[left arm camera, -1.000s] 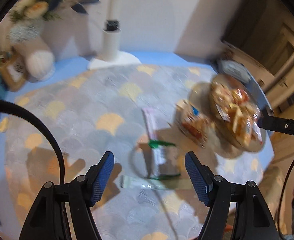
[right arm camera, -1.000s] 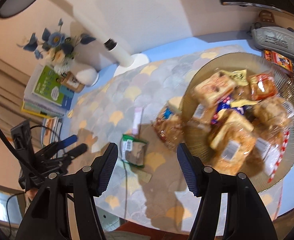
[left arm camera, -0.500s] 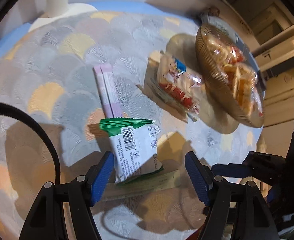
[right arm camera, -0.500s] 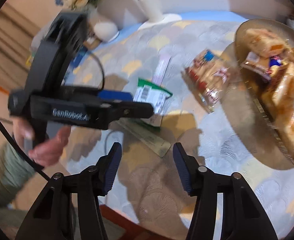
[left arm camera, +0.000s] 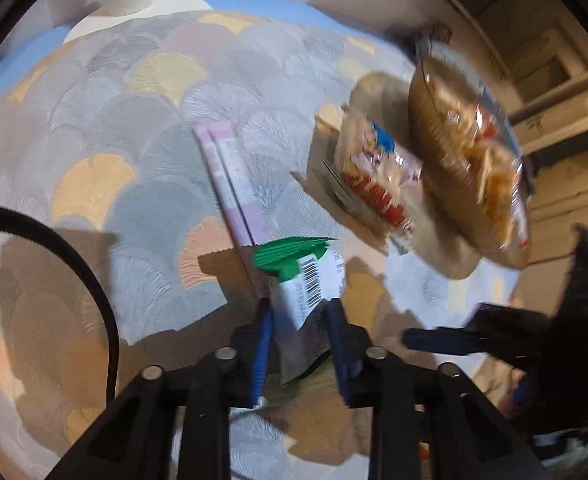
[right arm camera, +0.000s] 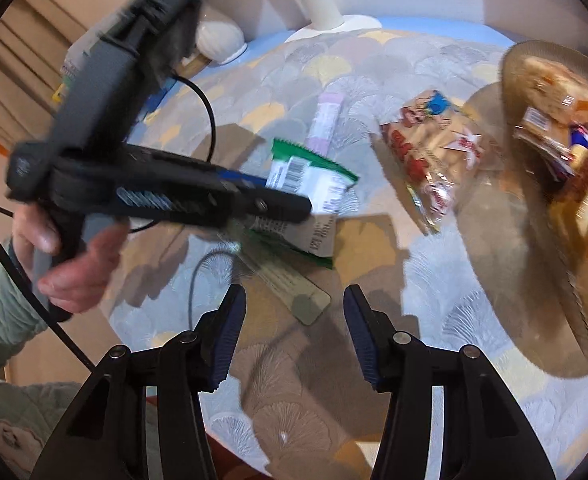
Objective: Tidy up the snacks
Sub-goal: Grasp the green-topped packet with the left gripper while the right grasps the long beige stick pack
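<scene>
My left gripper (left arm camera: 300, 320) is shut on a green-and-white snack packet (left arm camera: 306, 280) with a barcode; it also shows in the right wrist view (right arm camera: 314, 184), held by the left gripper (right arm camera: 289, 196). A pink stick pack (left arm camera: 233, 184) lies beyond it. A clear bag of biscuits (left arm camera: 374, 184) lies beside a glass bowl (left arm camera: 426, 128) full of wrapped snacks. My right gripper (right arm camera: 291, 332) is open and empty above the cloth, near a flat beige sachet (right arm camera: 294, 288).
A scalloped patterned cloth (left arm camera: 113, 120) covers the blue table. A white lamp base (right arm camera: 326, 12), a white vase (right arm camera: 219, 38) and books stand at the far side. The bowl (right arm camera: 514, 68) fills the right side in the right wrist view. A black cable (right arm camera: 209, 120) trails from the left gripper.
My left gripper came down and closed on the green-and-white packet. My right gripper swung left and lower, away from the bowl, and stays open.
</scene>
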The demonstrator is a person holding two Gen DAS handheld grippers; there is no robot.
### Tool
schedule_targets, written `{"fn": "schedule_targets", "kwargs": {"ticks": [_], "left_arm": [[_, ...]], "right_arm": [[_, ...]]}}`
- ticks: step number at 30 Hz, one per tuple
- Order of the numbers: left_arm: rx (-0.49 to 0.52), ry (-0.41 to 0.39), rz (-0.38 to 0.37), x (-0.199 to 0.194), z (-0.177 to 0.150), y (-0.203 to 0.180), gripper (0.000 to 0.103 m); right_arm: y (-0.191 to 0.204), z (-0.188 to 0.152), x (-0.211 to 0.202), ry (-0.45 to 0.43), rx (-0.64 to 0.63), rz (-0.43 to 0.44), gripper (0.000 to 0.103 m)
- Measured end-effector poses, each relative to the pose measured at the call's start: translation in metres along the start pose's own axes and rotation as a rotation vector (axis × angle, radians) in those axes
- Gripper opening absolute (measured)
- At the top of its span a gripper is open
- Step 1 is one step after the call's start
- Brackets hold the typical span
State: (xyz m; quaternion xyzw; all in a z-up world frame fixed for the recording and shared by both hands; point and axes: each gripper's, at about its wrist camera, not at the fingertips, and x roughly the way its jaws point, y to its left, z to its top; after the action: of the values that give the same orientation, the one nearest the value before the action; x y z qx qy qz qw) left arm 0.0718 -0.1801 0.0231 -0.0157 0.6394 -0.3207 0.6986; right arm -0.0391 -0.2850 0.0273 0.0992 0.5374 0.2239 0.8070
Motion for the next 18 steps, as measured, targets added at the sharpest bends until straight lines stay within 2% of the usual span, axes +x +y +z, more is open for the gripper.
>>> {"fn": "schedule_targets", "kwargs": {"ticks": [9, 14, 15, 16, 18], "left_arm": [[-0.074, -0.085, 0.026, -0.039, -0.017, 0.045, 0.02], [-0.146, -0.09, 0.063, -0.051, -0.026, 0.087, 0.021], [-0.162, -0.083, 0.08, -0.052, -0.028, 0.095, 0.021], [-0.177, -0.074, 0.11, -0.053, -0.03, 0.104, 0.021], [-0.205, -0.07, 0.122, -0.055, -0.034, 0.116, 0.022]], "right_arm": [[0.022, 0.007, 0.037, 0.037, -0.107, -0.065, 0.05], [0.05, 0.005, 0.052, 0.039, -0.226, -0.181, 0.05], [0.054, 0.005, 0.055, 0.037, -0.248, -0.217, 0.047], [0.058, 0.004, 0.057, 0.032, -0.266, -0.251, 0.039], [0.061, 0.003, 0.056, 0.022, -0.274, -0.273, 0.029]]}}
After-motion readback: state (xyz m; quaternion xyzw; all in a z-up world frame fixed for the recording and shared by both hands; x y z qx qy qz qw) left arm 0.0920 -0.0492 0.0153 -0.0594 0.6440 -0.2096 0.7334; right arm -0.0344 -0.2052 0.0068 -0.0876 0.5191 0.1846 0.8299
